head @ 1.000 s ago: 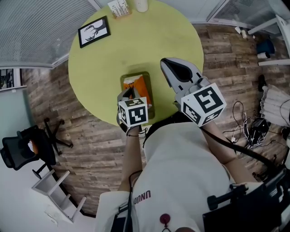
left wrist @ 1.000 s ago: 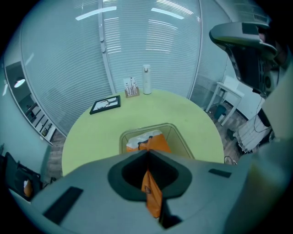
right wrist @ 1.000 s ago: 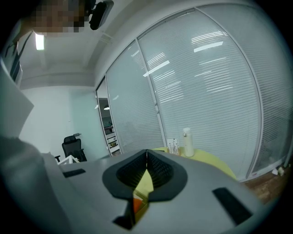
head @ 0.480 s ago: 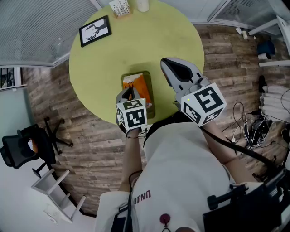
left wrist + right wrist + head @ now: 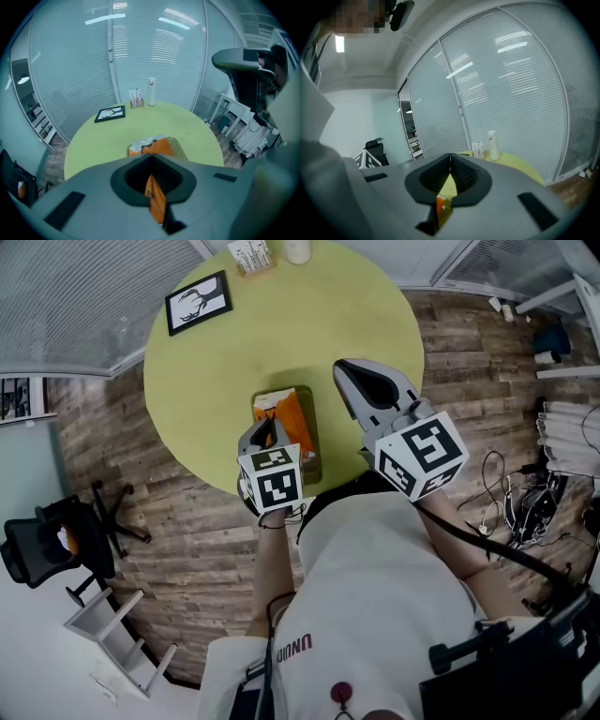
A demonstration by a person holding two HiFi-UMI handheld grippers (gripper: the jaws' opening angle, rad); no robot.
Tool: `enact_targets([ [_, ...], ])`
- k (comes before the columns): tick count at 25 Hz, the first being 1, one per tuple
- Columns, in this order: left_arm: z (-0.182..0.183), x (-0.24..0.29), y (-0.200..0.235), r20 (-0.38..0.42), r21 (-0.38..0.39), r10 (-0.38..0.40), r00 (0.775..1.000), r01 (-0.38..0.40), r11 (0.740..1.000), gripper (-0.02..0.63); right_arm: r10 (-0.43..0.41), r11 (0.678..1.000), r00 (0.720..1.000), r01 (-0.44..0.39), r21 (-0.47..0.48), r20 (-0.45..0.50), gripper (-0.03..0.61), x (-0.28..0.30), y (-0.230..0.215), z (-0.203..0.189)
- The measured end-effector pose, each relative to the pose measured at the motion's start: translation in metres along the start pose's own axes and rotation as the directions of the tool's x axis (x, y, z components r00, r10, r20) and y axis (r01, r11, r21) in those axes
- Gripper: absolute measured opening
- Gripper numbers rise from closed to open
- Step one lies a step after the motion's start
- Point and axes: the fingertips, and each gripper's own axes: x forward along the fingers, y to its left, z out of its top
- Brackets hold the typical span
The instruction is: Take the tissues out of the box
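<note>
Head view: an orange tissue pack (image 5: pixel 292 416) is seen lying inside the box (image 5: pixel 313 432) on the round table (image 5: pixel 216 343); no tissue is seen outside the box.
Done so far: nothing, as judged from how things lie; the pack is still seated in the box.
Left to do: the pack is yet to be gripped and lifted clear.
Left gripper (image 5: pixel 151 157): the jaws are pressed together, and nothing is seen pinched at the tips.
Ahead of the left jaws: the pack sits just beyond and below the tips, with a white patch (image 5: pixel 144 141) at its far end; an orange strip is glimpsed through the slit behind the tips and is judged to be the pack underneath.
Right gripper (image 5: pixel 450 155): the jaws are closed tip to tip and nothing is held.
Beside the right jaws: the box lies off to their left, apart from them.
</note>
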Motion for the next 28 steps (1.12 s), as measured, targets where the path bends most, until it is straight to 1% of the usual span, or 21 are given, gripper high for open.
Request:
enact_targets([
  [15, 0.017, -0.012, 0.003, 0.054, -0.012, -0.008, 0.998, 0.009, 1.000, 0.015, -0.004, 1.000, 1.000, 0.004, 0.004, 0.001, 0.020, 0.002, 0.000, 0.000],
  [21, 0.020, -0.016, 0.004, 0.069, -0.033, -0.015, 0.998, 0.017, 0.999, 0.015, -0.006, 1.000, 1.000, 0.006, 0.003, -0.002, 0.020, 0.001, 0.000, -0.001],
  [28, 0.028, -0.021, 0.009, 0.099, -0.036, -0.002, 0.995, 0.006, 0.999, 0.014, -0.003, 1.000, 1.000, 0.003, 0.002, -0.003, 0.020, 0.002, 0.000, -0.002],
])
